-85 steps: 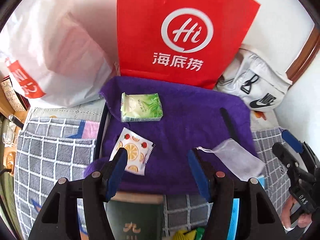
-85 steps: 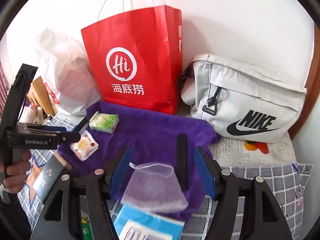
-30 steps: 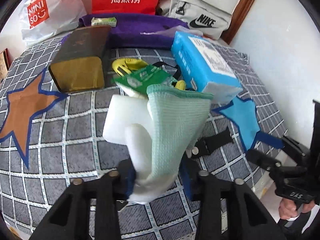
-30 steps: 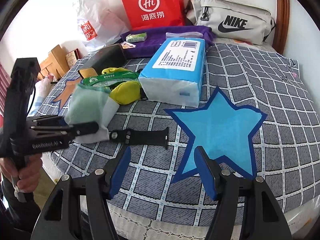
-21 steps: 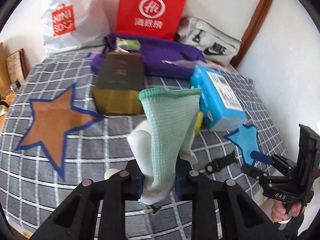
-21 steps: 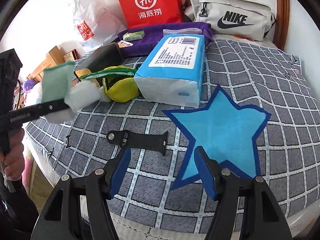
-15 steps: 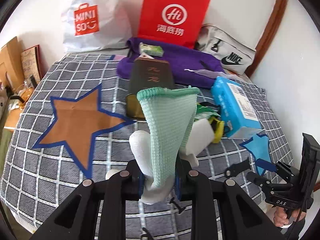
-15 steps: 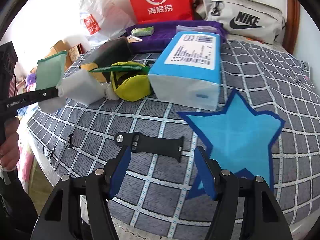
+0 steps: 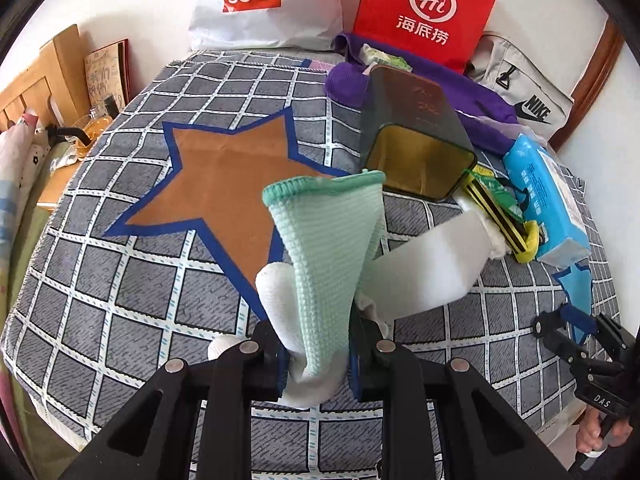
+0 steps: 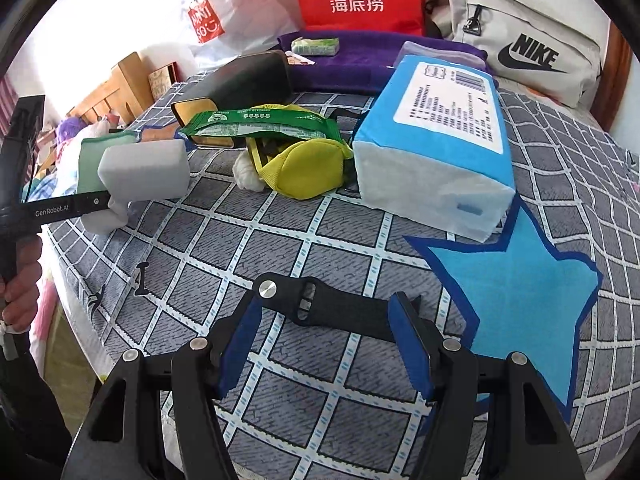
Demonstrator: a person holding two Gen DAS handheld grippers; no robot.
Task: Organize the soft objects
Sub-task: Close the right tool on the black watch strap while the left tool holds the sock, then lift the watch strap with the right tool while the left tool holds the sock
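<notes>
My left gripper is shut on a mint-green and white work glove and holds it up above the bed, near the lower right point of the brown star patch. A white foam block hangs beside the glove; it shows in the right wrist view next to the left gripper. My right gripper is open, low over a black watch strap lying on the checked bedcover. A blue star patch lies to its right.
A blue tissue pack, a yellow pouch, a green snack packet and a dark tin box lie mid-bed. A purple towel, red bag, white Miniso bag and grey Nike bag line the wall.
My left gripper has carried the glove leftward towards the brown star. My right gripper has moved lower and closer over the black strap.
</notes>
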